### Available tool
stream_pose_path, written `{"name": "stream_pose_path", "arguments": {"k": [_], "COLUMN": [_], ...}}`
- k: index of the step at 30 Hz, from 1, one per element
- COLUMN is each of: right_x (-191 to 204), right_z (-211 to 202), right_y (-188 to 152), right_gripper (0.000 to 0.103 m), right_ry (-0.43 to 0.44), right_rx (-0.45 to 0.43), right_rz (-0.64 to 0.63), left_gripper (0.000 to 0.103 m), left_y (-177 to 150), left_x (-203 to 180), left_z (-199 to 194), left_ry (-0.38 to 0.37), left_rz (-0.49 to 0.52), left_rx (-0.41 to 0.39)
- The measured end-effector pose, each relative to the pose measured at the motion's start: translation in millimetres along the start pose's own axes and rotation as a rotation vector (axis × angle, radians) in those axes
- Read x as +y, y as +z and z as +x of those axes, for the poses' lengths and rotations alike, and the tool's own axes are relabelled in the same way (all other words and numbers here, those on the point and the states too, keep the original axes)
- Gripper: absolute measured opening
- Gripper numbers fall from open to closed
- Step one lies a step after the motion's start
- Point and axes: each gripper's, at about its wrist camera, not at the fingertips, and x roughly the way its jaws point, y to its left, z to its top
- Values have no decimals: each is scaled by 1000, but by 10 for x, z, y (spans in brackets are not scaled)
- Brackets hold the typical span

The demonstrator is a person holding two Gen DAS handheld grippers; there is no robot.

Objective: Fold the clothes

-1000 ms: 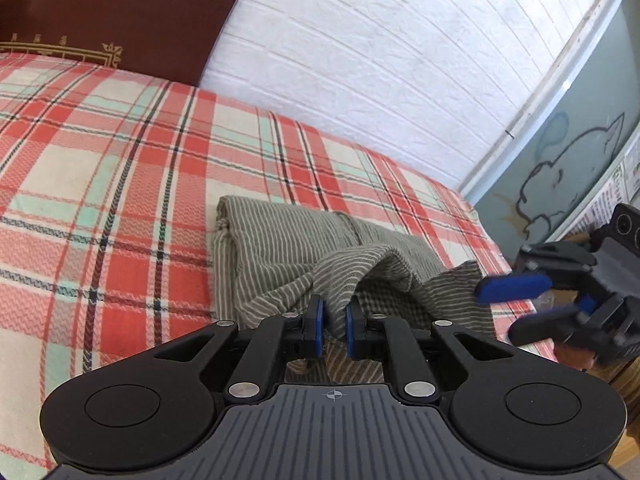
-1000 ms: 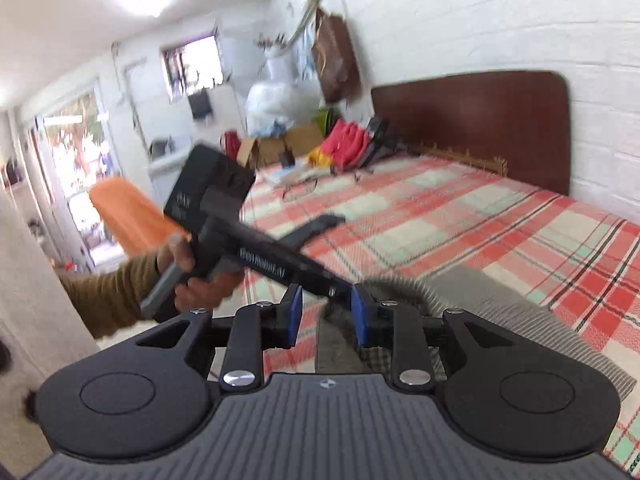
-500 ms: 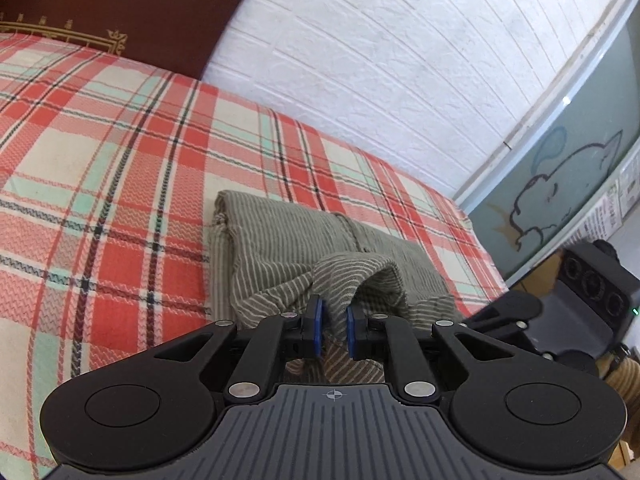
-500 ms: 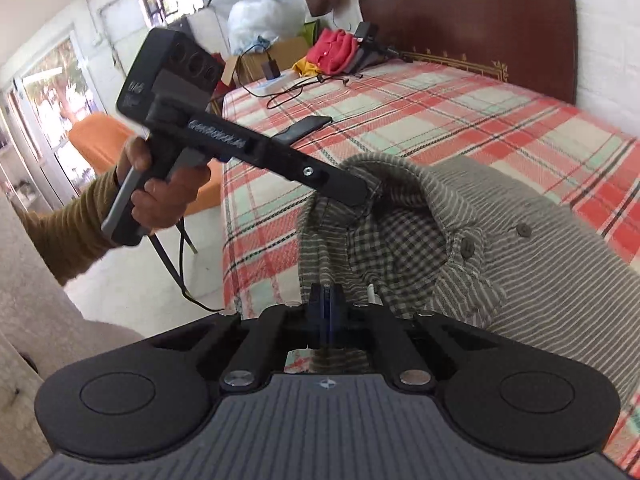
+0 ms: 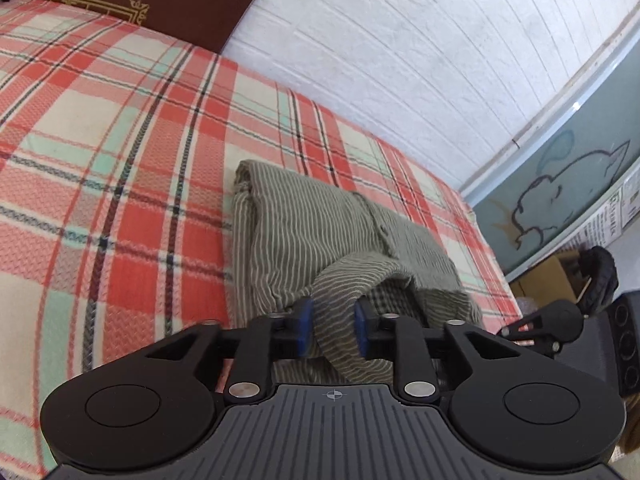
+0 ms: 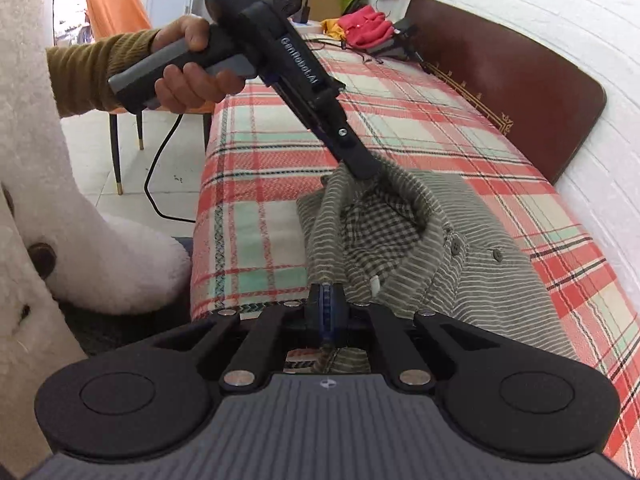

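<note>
Left wrist view: striped shirt (image 5: 320, 236) lies on the plaid bedspread (image 5: 120, 168), already gathered into a narrow stack with a doubled edge on its far-left side. The left gripper (image 5: 331, 330) has its jaws part-spread, with the collar fabric between the blue pads (image 5: 305, 320); whether they actually bite is hard to tell from here.

Right wrist view: the right gripper (image 6: 326, 312) has jaws pressed together, pinching the near collar edge of the shirt (image 6: 480, 280). The left gripper (image 6: 362, 164) sits at the far collar edge, held by a hand (image 6: 188, 80). Button placket faces up, checked lining exposed.

Progress, judged: body looks largely folded; collar end is lifted and unsettled, so some tidying or one more fold seems to remain.
</note>
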Motion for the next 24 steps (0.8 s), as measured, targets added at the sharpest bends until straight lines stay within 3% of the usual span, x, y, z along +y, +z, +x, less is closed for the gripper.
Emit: {"name": "stream_pose_path", "arguments": {"k": [3, 5, 8, 10, 14, 16, 17, 18, 21, 22, 23, 24], "right_x": [-29, -97, -43, -6, 66, 103, 121, 139, 197, 199, 210, 204], "right_z": [-65, -109, -105, -103, -99, -97, -96, -95, -137, -133, -125, -112], "right_y": [18, 33, 20, 12, -6, -15, -19, -23, -97, -115, -127, -131], "right_gripper": [15, 15, 25, 38, 36, 36, 36, 36, 38, 37, 37, 36], "right_ry": [29, 54, 2, -32, -101, -135, -152, -169, -220, -234, -256, -275], "right_rx": [-32, -73, -91, -103, -127, -139, -145, -151, -152, -144, -140, -142], "right_rz": [37, 111, 127, 137, 158, 169, 174, 179, 215, 228, 237, 249], "left_gripper": [46, 49, 54, 60, 60, 26, 4, 4, 6, 11, 30, 37], "left_y": [-42, -71, -130, -197, -381, -453, -482, -502, -455, -439, -426, -420], "left_x": [-83, -155, -334, -508, -801, -832, -815, -785, -593, -597, -615, -677], "left_z": [-156, -251, -301, -239, 42, 183, 223, 253, 213, 169, 121, 64], "left_ry": [30, 49, 82, 141, 299, 349, 363, 374, 343, 326, 313, 314], "left_rz": [46, 81, 159, 254, 468, 520, 541, 550, 453, 443, 442, 470], "left_rx": [7, 13, 23, 25, 26, 36, 45, 54, 78, 73, 65, 50]}}
